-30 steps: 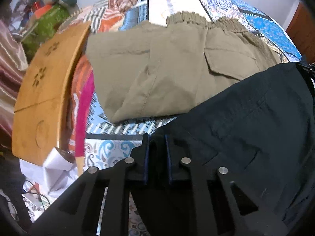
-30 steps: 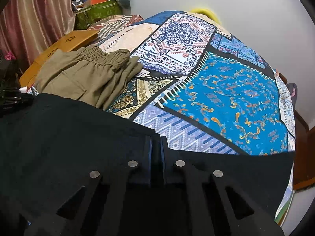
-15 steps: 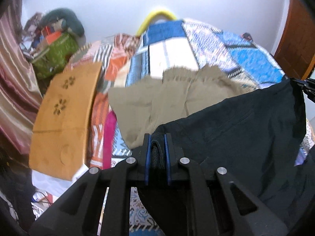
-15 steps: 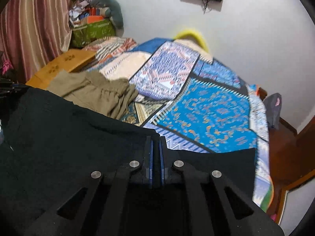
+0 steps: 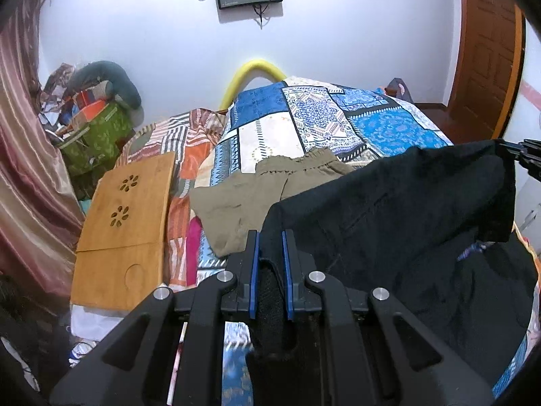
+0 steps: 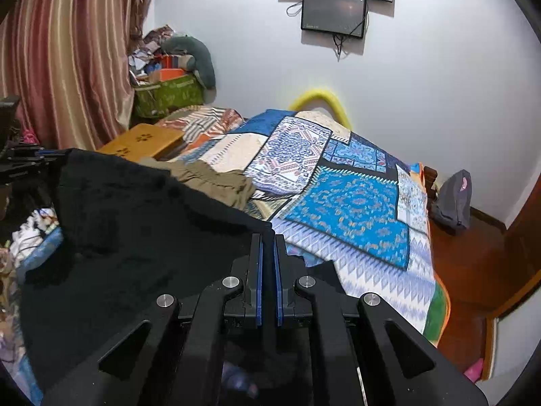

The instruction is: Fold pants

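Holding the black pants (image 5: 389, 209) up off the bed (image 5: 324, 125), stretched between both grippers. Left gripper (image 5: 270, 247): jaws are pinching a bunched edge of the black cloth, a thick roll of it showing between the blue pads (image 5: 254, 270). Right gripper (image 6: 267, 253): jaws are pressed nearly together on a thin edge of the same cloth; in the left wrist view the far corner of the pants is running right into that gripper's tip. The cloth is hanging as a taut sheet between the two, its lower part drooping out of view below, so I cannot tell how much is trailing on the bed.

I am reading this as the lift-and-spread step: garment picked up by one edge, not yet laid flat, no fold made in it so far.

Olive pants (image 5: 257, 189) are lying folded on the quilt, just beside a wooden tray (image 5: 128, 216) at the bed's edge.

Next move, as I judge it: carrying the sheet over the bare quilt well apart from the olive pair, lowering it flat while keeping tension even. Risk: the thin right-hand grip slipping.
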Available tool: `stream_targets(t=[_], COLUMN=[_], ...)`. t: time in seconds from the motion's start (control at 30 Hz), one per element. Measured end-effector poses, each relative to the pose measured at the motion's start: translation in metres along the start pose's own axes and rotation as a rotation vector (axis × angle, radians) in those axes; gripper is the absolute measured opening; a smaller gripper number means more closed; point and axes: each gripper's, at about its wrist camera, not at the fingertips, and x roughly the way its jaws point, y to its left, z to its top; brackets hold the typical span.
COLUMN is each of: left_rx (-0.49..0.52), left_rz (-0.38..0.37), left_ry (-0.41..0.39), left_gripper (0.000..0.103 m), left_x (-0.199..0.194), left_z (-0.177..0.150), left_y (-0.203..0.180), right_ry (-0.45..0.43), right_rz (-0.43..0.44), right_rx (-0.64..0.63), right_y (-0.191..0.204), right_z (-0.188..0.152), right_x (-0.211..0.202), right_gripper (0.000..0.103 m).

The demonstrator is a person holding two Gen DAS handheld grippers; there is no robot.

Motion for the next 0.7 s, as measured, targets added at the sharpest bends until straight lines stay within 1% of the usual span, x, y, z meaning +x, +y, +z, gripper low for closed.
stream_targets(t=[0.2, 0.3, 0.47, 0.7], left_rx=[0.027, 0.057, 0.095, 0.065], left_rz=[0.020, 0.053, 0.063, 0.060], left_ry=[-0.027, -0.043, -0.060, -0.041], left_gripper=[0.012, 0.012, 0.012, 0.012], left_x=[-0.038, -0.059, -0.087, -0.099], left_z=[-0.032, -0.050, -0.080, -0.123], left_y=[-0.012, -0.020, -0.027, -0.023], right_ry=[-0.015, -0.020, -0.014, 0.014], right_rz=[0.031, 0.037, 0.050, 0.073], right_rx=[0.038, 0.052, 0.064, 0.071], right_y=[0.015, 0.022, 0.033, 0.054], right_z=[-0.032, -0.048, -0.072, -0.112], right_x=[-0.038, -0.058, -0.079, -0.095], right_gripper=[0.005, 0.005, 0.005, 0.005])
